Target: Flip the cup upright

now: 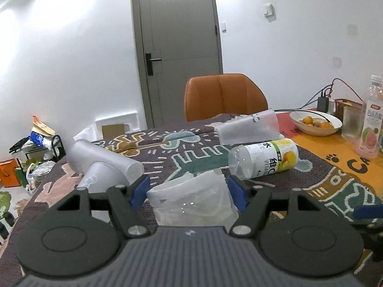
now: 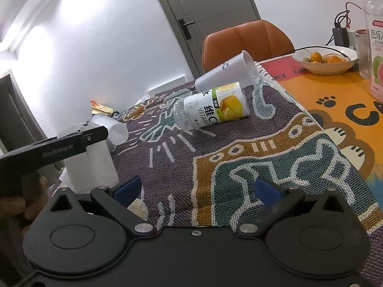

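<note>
Sitting between the blue pads of the left hand-held gripper [image 1: 188, 192] is a thin clear cup [image 1: 194, 198], low at 6 o'clock on the table [image 1: 335, 179]. I am guessing the pads are pinching it, and squeezing harder could be crushing it or letting it slip. Only the right view is showing the right hand-held gripper [image 2: 196, 190] spread wide, holding nothing.

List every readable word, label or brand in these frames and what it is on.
"维C" and "VITAM": lying bottle label.
"CA": orange mat.
"芭乐": standing guava bottle.
"Gen Robot AI", faint: left gripper side.
Printed mark on the far cup: unreadable.
</note>
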Available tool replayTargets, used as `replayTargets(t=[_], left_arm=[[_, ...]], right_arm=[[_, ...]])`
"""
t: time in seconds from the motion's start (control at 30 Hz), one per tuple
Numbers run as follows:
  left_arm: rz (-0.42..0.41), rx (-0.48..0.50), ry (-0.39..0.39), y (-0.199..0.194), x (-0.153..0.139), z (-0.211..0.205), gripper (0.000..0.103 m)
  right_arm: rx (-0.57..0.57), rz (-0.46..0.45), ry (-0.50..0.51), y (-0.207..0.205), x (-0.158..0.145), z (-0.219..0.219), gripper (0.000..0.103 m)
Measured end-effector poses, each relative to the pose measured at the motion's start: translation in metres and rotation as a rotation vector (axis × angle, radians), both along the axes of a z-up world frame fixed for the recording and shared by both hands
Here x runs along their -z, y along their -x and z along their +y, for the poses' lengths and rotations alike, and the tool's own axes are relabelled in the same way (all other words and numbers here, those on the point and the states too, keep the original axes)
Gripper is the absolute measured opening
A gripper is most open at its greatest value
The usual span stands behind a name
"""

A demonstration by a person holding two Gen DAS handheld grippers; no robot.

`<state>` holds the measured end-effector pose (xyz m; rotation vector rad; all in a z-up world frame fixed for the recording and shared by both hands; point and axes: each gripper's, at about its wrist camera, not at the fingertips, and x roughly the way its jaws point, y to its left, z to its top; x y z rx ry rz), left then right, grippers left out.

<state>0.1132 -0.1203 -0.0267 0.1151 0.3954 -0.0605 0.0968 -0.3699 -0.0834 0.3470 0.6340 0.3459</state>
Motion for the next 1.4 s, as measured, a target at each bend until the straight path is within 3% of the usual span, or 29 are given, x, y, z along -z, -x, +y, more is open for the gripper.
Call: replayTargets(t=[0.2,0.53,0.7,1.4], left_arm=[[-0.043,0.005,-0.014,0.010,0.007,-0.003,0.071],[-0.006,0.028,-0.035,0.022,0.015,-0.007,0.072],[0.004,0.027,0.000,0.029,0.008,-0.002,0.086],[0.007,-0.052,0.152,0.087,-0.025,0.045,0.100]], right_arm=[[-0.016,0.030,0.002,-0.001,0.005,0.006,0.103],[-0.034,0.039,-0.012,0.000,0.008,0.009,0.103],[-0.046,0.033,-0.021,0.002,0.006,0.009,0.103],[-0.125,-0.066,0.017,0.028,-0.028,0.028,0.103]])
